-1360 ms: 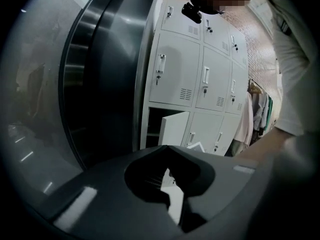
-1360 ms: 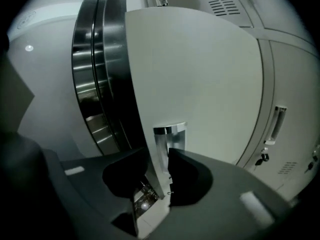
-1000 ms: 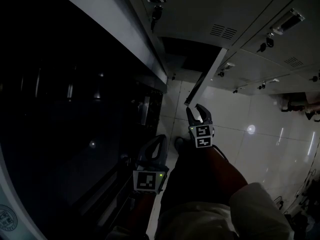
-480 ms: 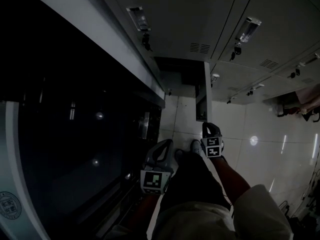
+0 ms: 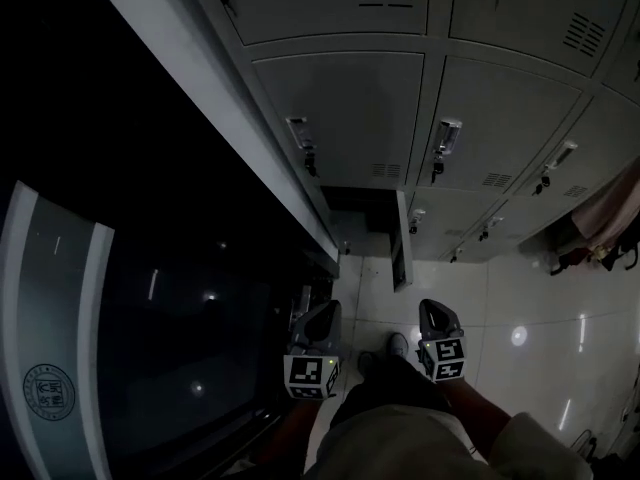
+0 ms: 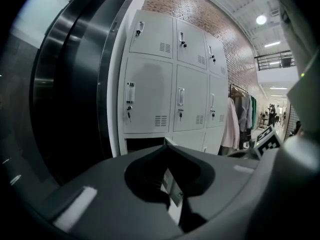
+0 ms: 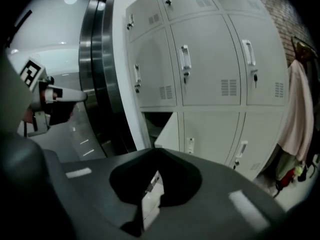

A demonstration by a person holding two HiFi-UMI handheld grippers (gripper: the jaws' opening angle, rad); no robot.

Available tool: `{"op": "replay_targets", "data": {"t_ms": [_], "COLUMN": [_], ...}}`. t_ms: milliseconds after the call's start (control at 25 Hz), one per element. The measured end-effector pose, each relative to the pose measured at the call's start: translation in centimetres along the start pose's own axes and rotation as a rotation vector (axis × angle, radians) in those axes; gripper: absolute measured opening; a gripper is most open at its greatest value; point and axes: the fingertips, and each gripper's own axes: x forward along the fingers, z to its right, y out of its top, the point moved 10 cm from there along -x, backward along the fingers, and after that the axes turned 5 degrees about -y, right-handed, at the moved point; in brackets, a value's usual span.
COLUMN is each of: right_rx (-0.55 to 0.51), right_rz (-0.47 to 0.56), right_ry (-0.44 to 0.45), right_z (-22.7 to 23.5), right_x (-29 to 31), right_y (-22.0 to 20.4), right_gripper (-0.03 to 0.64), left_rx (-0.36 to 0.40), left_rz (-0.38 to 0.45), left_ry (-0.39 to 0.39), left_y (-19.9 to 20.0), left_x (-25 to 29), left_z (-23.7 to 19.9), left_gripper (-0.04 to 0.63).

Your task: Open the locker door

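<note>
The bottom-left locker [image 5: 360, 218] of the grey locker bank stands open, its door [image 5: 400, 253] swung out edge-on toward me. In the right gripper view the open door [image 7: 170, 133] juts from the dark compartment [image 7: 155, 121]. In the left gripper view the compartment [image 6: 142, 144] shows beside the jaws. My left gripper [image 5: 318, 318] and right gripper [image 5: 436, 313] hang low over the floor, well back from the door. The left gripper [image 6: 167, 148] and the right gripper [image 7: 157, 150] are both shut with nothing between their jaws.
A dark glossy curved wall with steel trim [image 5: 150, 268] runs along the left of the lockers. Clothes [image 5: 600, 238] hang at the right end of the bank. White floor tiles [image 5: 520, 308] lie in front. My left gripper's marker cube [image 7: 35, 79] shows in the right gripper view.
The right gripper, earlier shut on the door's edge, has let go and drawn back. The door has swung fully out. Both grippers are now farther from the lockers and my head has tilted up.
</note>
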Motion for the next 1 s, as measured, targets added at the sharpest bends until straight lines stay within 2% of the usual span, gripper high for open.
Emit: {"op": "replay_targets", "data": {"t_ms": [240,320,440,520,720,880,1000], "right_rx": [0.019,0.015,-0.027,-0.045,0.049,0.073,0.130], "right_rz": [0.141,0.205,0.319,0.360,0.351,0.378,0.352], "right_ry": [-0.006,-0.011,-0.035,-0.065,-0.113,-0.125,-0.114], "right_z": [-0.6,-1.1,-1.7,-1.8,-1.6,-3.1,-4.0], "right_x": [-5.5,-8.2,-13.1,-15.7,-19.0,-20.4,-21.8], "right_y": [9.9,14.0,19.8,22.1,23.3,22.1,20.6], "right_gripper": [0.002,0.002,0.002,0.002,0.002,0.002,0.002], "left_rx": [0.008,0.034,0.078,0.071,0.074,0.089,0.074], "left_rz": [0.063,0.085,0.106,0.130,0.202,0.196,0.179], "left_ry": [0.008,-0.006,-0.006,-0.019,-0.095,-0.165,-0.187], "left_y": [5.4,6.9,9.1,10.9,14.6,13.4,12.6], "left_x": [-2.2,-3.0,-4.8,-6.0,-7.8,-7.2,-7.6], "left_z": [0.0,0.1,0.0,-0.1,0.9,1.5,2.4], "left_gripper": [0.072,0.072,0.072,0.072,0.072,0.072,0.072]}}
